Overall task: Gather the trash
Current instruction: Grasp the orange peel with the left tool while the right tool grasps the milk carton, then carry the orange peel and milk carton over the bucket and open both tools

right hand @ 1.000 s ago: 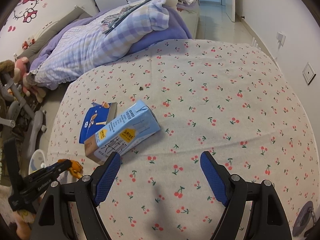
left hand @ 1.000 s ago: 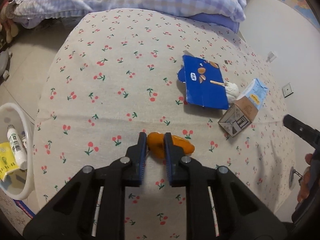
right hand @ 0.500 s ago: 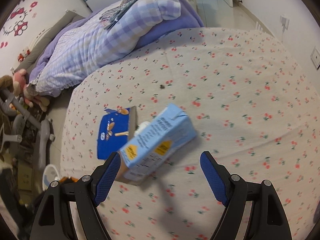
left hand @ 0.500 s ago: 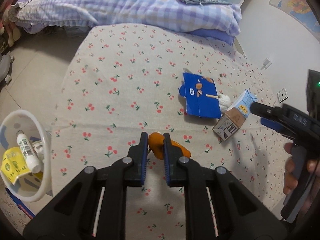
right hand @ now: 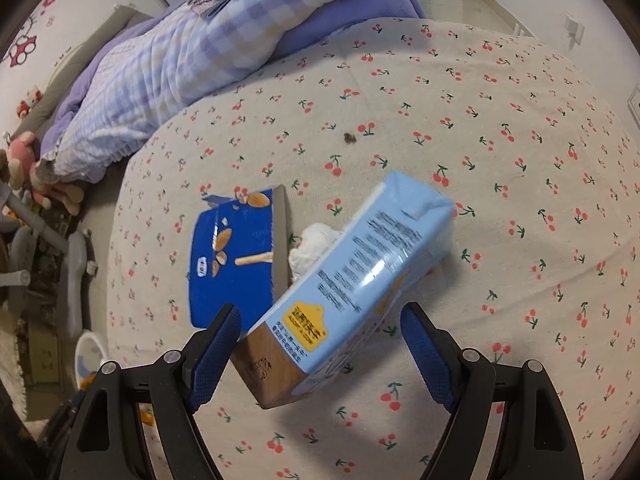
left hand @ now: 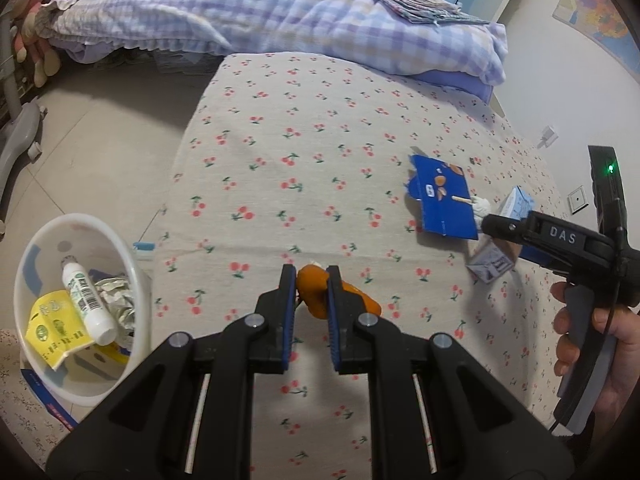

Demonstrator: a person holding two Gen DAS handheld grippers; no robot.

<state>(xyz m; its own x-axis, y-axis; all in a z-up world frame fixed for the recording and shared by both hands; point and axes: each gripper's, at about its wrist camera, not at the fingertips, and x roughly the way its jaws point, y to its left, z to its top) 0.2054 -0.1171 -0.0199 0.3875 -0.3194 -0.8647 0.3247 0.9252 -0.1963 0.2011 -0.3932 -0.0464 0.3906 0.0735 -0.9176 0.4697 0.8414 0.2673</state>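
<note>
Progress is partial. The white bin (left hand: 136, 280) on the floor beside the bed already holds a white bottle (left hand: 86, 300), a yellow packet (left hand: 52, 330) and crumpled foil. The left gripper (left hand: 312, 292) is clamped on an orange peel (left hand: 314, 288) above the bedspread (left hand: 300, 140). The right gripper (right hand: 320, 340) is spread wide around a light-blue carton (right hand: 360, 276), not gripping it. A blue snack box (right hand: 232, 264) and a white tissue (right hand: 312, 248) remain. Cherry-print cover; checked quilt (left hand: 240, 8) behind; tiled floor.
</note>
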